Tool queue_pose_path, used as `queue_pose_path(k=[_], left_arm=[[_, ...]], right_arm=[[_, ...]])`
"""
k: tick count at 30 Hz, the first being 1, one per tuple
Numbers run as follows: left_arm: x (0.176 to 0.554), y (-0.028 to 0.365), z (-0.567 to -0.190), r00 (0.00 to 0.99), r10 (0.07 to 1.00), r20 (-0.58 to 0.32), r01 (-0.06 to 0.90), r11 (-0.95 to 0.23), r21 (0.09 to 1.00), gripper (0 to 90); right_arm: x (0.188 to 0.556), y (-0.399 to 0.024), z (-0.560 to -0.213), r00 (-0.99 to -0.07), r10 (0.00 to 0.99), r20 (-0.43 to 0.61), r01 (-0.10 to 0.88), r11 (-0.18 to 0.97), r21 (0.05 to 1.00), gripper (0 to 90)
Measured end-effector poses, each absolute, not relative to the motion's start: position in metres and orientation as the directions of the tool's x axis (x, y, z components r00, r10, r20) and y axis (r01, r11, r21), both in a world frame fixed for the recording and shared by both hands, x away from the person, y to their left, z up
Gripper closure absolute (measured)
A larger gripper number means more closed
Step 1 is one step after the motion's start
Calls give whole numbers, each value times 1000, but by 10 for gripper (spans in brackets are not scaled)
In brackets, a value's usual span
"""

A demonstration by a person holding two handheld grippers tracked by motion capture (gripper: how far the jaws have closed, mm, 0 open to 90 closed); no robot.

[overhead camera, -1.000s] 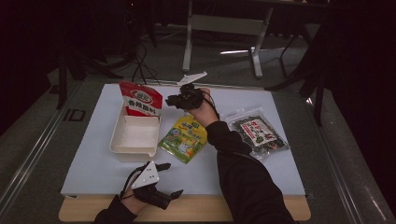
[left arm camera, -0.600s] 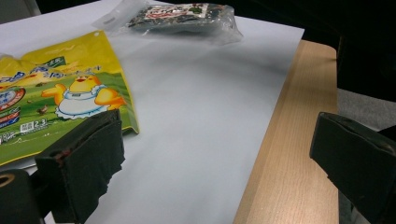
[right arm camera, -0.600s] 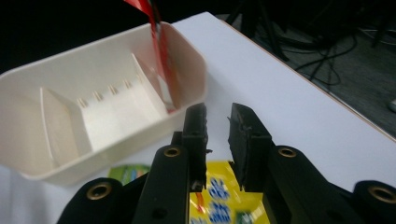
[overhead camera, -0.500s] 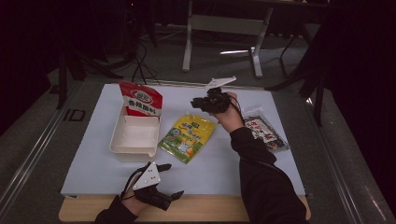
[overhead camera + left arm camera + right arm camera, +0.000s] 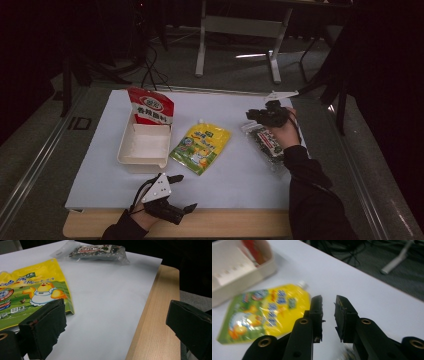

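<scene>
White table sheet holds a yellow duck-printed pouch; left tool gapes, right tool nearly closed, empty.

Dark room, grey floor, table legs.

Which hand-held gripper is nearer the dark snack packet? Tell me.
Right. The right hand-held gripper hovers over the far end of the dark snack packet; the left hand-held gripper sits at the table's near edge, well away.

A light wooden table holds a big white paper sheet. On the sheet lie a cream plastic tray, a yellow pouch and a clear packet of dark stuff.
</scene>
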State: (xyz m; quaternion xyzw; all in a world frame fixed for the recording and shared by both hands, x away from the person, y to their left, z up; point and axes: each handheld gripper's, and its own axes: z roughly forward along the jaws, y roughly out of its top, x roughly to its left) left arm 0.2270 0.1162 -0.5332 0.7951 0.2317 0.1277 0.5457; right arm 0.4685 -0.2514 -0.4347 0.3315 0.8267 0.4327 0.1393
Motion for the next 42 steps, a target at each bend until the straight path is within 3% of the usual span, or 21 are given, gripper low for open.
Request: queue_pose_path(k=[10,14,26,42], left_arm=[[228,116,-534,862,503,-59,233,-290,928,37],[229,117,-535,859,507,-73,244,-279,929,37],[229,114,-536,861,502,-75,250,-291,923,37],[230,114,-538,862,499,-82,259,-295,920,38]], right_arm=[[471,-311,-462,-653,754,65,514,378,770,830],[472,-330,-470,-618,785,44,536,379,754,899],[477,-387,-495,-446,893,56,625,266,733,900],[487,-399,-528,-362,930,69,705,224,673,900]])
